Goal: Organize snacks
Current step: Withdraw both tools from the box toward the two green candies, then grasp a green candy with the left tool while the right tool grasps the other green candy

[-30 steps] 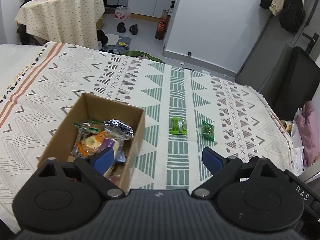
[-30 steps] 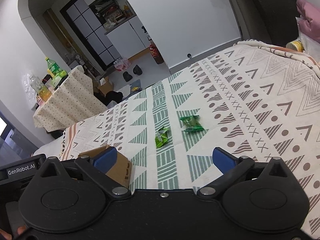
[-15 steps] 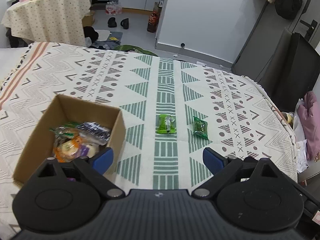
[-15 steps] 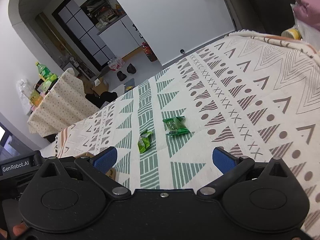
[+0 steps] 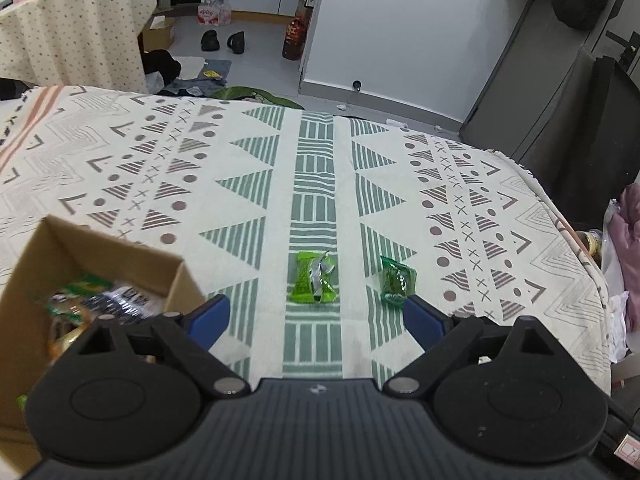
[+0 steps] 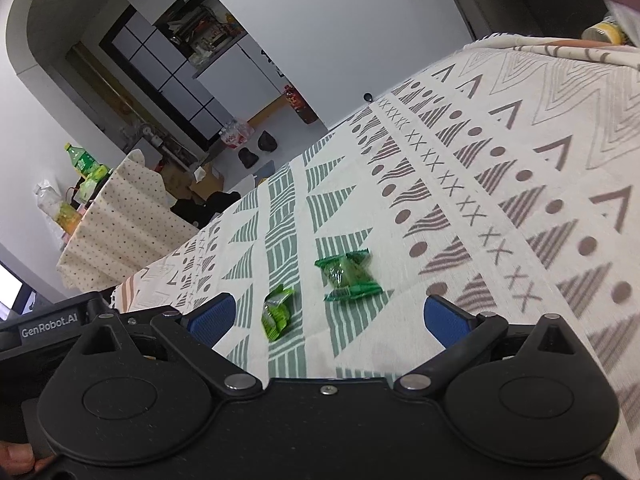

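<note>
Two green snack packets lie on the patterned cloth: a bright green one and a darker green one. A cardboard box with several snacks inside stands at the left of the left wrist view. My left gripper is open, hovering just short of the bright packet, nothing between its blue fingers. My right gripper is open too, with both packets just ahead of its fingers. In the right wrist view the left gripper's body shows at the left edge.
The patterned cloth covers a wide surface ending at a far edge above the floor. A dotted-cloth table with bottles stands beyond. Shoes and bottles lie on the floor. Pink fabric and a jar sit at the right edge.
The left gripper has shifted right, away from the box and toward the green packets. The right gripper has moved forward and lower toward the same packets. Both stay open.
</note>
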### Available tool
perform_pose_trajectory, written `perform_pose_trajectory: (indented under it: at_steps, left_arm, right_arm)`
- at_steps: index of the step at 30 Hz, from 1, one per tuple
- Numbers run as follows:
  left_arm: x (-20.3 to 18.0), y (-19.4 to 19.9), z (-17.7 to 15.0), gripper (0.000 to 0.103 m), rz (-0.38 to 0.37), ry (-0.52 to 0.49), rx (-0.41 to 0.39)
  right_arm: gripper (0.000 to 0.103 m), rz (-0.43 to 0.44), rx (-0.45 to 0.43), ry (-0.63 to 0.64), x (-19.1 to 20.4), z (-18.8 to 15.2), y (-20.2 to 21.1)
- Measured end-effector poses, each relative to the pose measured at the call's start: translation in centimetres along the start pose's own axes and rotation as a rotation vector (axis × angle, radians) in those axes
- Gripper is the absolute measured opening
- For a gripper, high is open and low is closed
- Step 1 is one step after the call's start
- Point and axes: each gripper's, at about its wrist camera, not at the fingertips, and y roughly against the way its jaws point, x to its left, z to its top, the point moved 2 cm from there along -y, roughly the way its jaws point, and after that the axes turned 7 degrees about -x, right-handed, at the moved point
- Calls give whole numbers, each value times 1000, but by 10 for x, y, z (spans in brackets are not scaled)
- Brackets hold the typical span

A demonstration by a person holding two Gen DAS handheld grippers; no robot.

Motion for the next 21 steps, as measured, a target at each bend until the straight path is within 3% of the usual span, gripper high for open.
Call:
perform_pose_trajectory:
  at_steps: [9,16,21]
  left_arm:
    - [-2,-55,6,82,2,-23,33]
    - [0,-94,8,71,14,-41,63]
    - [-2,-120,4,68,15,-35,88]
  right_arm:
    - [94,44,-32,-28,-16,-8,-46]
    - [91,53,15,-72,-29,-4,-77]
    - [89,38,28,-48,-25,-8,-87]
